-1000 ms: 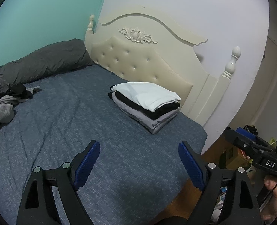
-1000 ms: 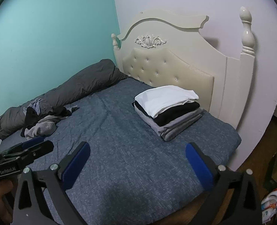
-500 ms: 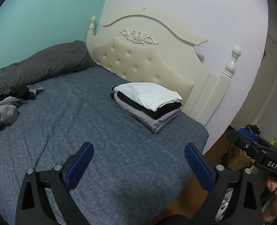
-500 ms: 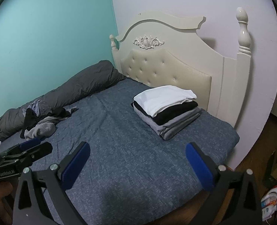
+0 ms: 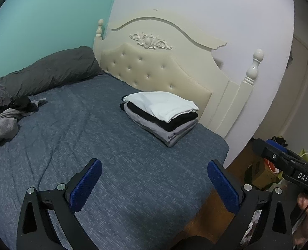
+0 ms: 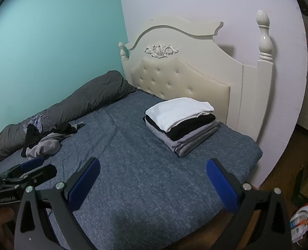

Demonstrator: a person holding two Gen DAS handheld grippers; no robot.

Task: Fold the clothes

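Bare blue bedspread [image 5: 116, 145] lies open between the folded stack [image 5: 162, 116] and the unfolded heap [image 5: 8, 116].

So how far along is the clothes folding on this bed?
Done: a neat stack of folded clothes, white on black on grey, sits by the cream tufted headboard. In hand: nothing; the left gripper and right gripper are both open and empty above the blue-grey bedspread. Left: a crumpled pile of grey and black garments beside the dark grey rolled duvet is unfolded.
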